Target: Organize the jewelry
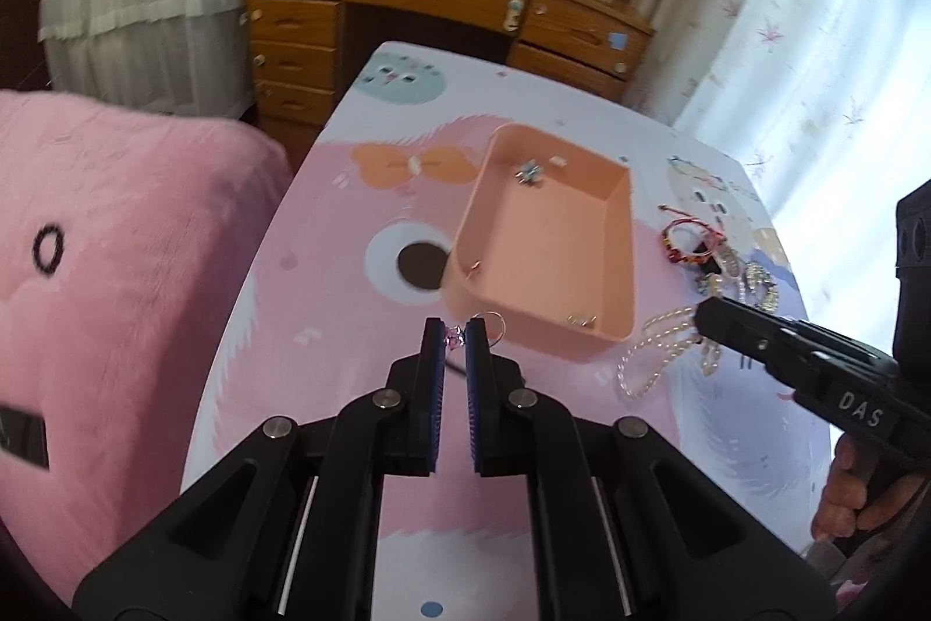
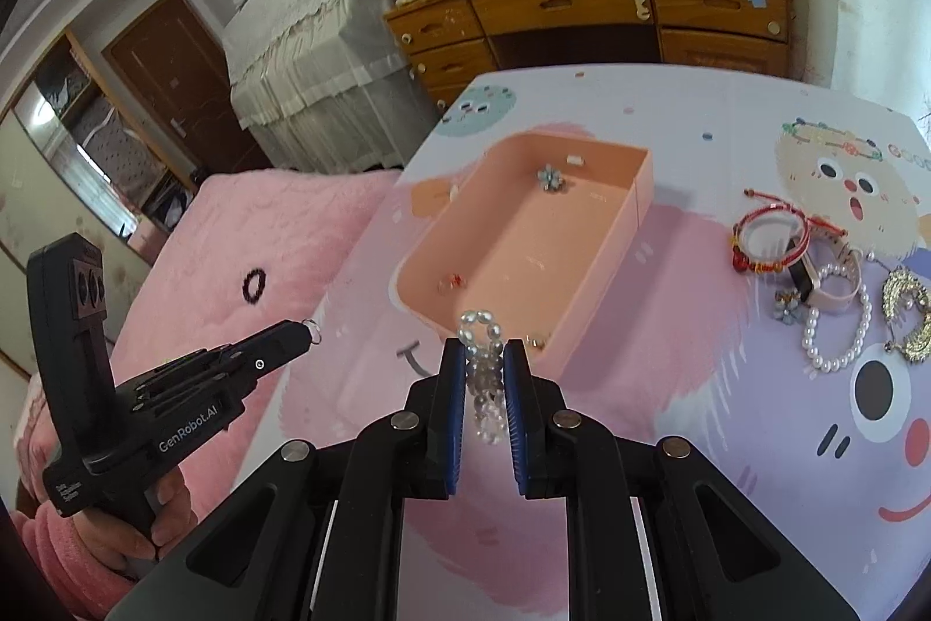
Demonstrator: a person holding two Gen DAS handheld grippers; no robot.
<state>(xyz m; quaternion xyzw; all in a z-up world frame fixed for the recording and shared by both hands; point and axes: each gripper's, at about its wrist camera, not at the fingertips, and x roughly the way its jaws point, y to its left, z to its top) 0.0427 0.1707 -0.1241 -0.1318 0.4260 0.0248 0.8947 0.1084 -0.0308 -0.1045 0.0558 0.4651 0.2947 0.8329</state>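
1. Holding a pearl bead bracelet (image 2: 482, 376), the right gripper (image 2: 484, 359) has its blue-padded jaws nearly shut on the strand; one loop sticks out past the tips, the rest hangs between the pads.
2. Left gripper (image 1: 455, 337) is pinched almost closed on a small pink-beaded earring with a thin wire hoop (image 1: 471, 333), the hoop poking out to the right of the tips.
3. Peach plastic rectangular tray (image 2: 631, 213) lies straight ahead of the right gripper, its near rim just beyond the bracelet loop. For the left gripper it sits ahead and to the right. Long axis runs away from both.
4. Right gripper looks the nearer; judged next move is a short forward carry over the near wall, then release.
5. Tray floor is mostly bare: a silver flower piece (image 2: 550, 178) at the far end, small bits near the front corners.
6. Remaining jewelry pile (image 2: 814, 283) lies right of the tray, well apart from the path.
7. Table's left edge borders a fluffy pink cushion (image 1: 116, 242).
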